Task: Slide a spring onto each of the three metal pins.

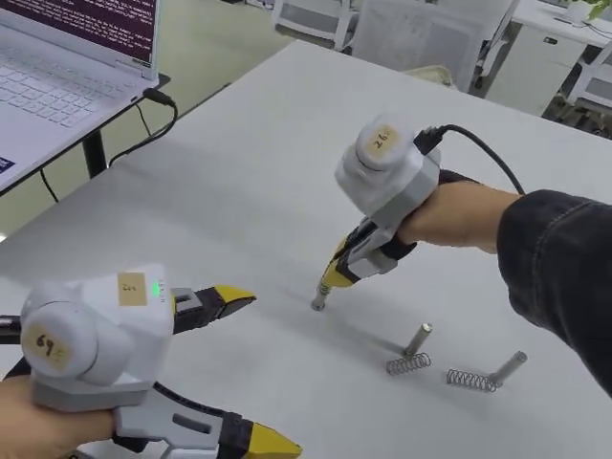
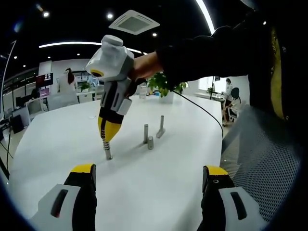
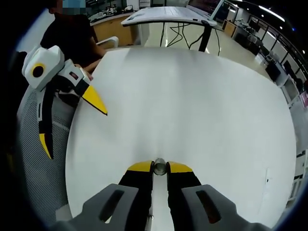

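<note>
Right gripper point(image 1: 330, 282): closed on a spring point(image 3: 160, 167), pointing down over the nearest pin point(image 1: 319, 302).
Left gripper point(image 1: 251, 371): jaws wide open and empty, held above the desk point(image 1: 239, 172), well apart from the pins.
Held spring: pinched between the yellow tips, its lower end at the pin's top. Whether it has started over the pin is too small to tell.
Other pins: two point(image 1: 417, 339) point(image 1: 510, 366), upright and bare, each with a loose spring point(image 1: 408, 363) point(image 1: 470, 380) lying on the desk at its foot.
Progress: likely the first of three, none seated yet.
Risk, misalignment: a tilted spring could catch on the pin's rim and buckle.
Risk, tipping: nothing braces the pin, so a sideways push could topple it.
Risk, release: letting go too early could let the spring spring off and roll away.
</note>
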A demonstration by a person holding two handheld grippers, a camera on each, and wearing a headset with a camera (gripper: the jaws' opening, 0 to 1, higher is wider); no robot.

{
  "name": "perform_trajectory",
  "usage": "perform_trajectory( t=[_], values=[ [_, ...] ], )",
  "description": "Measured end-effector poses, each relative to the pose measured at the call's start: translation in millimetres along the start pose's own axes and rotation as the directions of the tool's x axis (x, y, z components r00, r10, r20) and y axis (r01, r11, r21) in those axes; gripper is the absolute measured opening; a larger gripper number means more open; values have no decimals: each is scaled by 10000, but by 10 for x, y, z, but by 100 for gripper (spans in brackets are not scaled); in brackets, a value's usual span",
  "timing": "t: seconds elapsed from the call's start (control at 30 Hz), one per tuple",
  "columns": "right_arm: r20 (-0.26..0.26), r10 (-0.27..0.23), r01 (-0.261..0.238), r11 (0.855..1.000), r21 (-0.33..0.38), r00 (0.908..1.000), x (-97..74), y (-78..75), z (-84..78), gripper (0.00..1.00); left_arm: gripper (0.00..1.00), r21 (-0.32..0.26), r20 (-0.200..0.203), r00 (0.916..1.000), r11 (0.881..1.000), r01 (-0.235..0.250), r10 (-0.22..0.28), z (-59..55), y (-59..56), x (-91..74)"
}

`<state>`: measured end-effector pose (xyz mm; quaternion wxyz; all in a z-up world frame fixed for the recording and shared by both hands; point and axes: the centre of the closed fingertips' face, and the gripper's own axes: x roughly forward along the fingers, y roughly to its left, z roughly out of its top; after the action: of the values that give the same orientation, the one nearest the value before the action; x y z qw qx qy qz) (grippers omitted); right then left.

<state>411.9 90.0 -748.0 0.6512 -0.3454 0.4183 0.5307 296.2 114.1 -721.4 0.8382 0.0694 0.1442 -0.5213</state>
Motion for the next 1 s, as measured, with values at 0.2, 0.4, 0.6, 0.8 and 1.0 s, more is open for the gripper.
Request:
perform_trajectory(
  t=[0.2, 0.4, 0.6, 0.8, 1.0],
  values=[
    [-20, 37, -37, 10000, 29, 10000, 80, 31, -18, 8, 89, -17, -17, 10000, 10000, 8, -8, -1, -2, 3],
    [3, -27, 27, 10000, 62, 10000, 148, -12, -42, 8, 89, -36, -55, 10000, 10000, 30, -30, -15, -4, 5],
    [0, -39, 39, 10000, 34, 10000, 178, -17, -56, 8, 88, -29, -79, 9999, 10000, 69, -69, -15, -11, 15],
    [-20, 15, -15, 10000, 40, 10000, 217, -12, -82, 8, 88, -36, -87, 9999, 10000, 63, -63, -7, -12, 11],
    [52, 27, -28, 10000, 64, 10000, 233, 2, -83, 8, 88, -57, -103, 9999, 9999, 89, -90, -14, -17, 9]
  ],
)
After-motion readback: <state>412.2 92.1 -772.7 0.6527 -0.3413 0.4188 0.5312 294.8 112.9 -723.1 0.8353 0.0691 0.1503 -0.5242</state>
